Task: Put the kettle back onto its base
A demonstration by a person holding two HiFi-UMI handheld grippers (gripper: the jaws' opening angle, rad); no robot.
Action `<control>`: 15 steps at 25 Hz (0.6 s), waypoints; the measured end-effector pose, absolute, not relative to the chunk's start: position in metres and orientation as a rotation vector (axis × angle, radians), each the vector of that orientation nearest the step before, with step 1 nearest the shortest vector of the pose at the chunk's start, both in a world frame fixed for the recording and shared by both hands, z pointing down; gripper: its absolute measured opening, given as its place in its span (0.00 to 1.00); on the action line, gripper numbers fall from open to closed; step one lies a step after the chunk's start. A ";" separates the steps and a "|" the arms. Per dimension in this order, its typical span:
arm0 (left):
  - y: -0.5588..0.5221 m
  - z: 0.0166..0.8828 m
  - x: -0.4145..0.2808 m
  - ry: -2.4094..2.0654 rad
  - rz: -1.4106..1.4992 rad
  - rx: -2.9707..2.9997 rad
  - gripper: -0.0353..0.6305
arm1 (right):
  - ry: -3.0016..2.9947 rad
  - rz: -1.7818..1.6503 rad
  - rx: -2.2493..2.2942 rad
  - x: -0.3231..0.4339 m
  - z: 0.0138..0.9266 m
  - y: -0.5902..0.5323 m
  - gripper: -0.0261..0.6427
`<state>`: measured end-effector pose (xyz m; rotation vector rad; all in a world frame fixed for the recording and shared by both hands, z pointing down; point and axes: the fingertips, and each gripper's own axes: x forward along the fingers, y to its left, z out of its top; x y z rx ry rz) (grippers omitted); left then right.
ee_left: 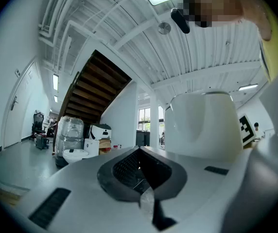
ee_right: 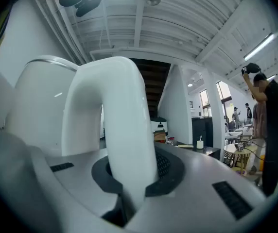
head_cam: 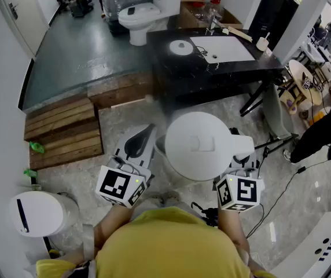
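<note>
Starting at my left: the left claw (head_cam: 148, 131) is clenched on nothing, held level beside the load. Up ahead, the round white kettle base (head_cam: 181, 47) waits on the black counter (head_cam: 177, 69), well apart from us. Centre, the white plastic electric kettle (head_cam: 203, 146) hangs in mid-air. On the right, the right claw (ee_right: 131, 176) is clamped on its smooth arched handle (ee_right: 122, 125). I reckon it's rigid, slick, maybe water-heavy and tippy, so the handle's the place to hold.
</note>
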<state>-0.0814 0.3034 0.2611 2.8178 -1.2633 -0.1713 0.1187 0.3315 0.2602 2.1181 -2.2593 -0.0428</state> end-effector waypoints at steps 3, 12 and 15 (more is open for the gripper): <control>0.304 0.261 -0.083 -1.266 -0.173 2.813 0.07 | -2.259 -0.045 2.125 0.119 0.259 0.332 0.10; 0.296 0.263 -0.094 -1.238 -0.183 2.820 0.07 | -2.250 -0.062 2.133 0.106 0.258 0.326 0.10; 0.291 0.264 -0.100 -1.223 -0.191 2.821 0.07 | -2.239 -0.061 2.141 0.101 0.259 0.322 0.10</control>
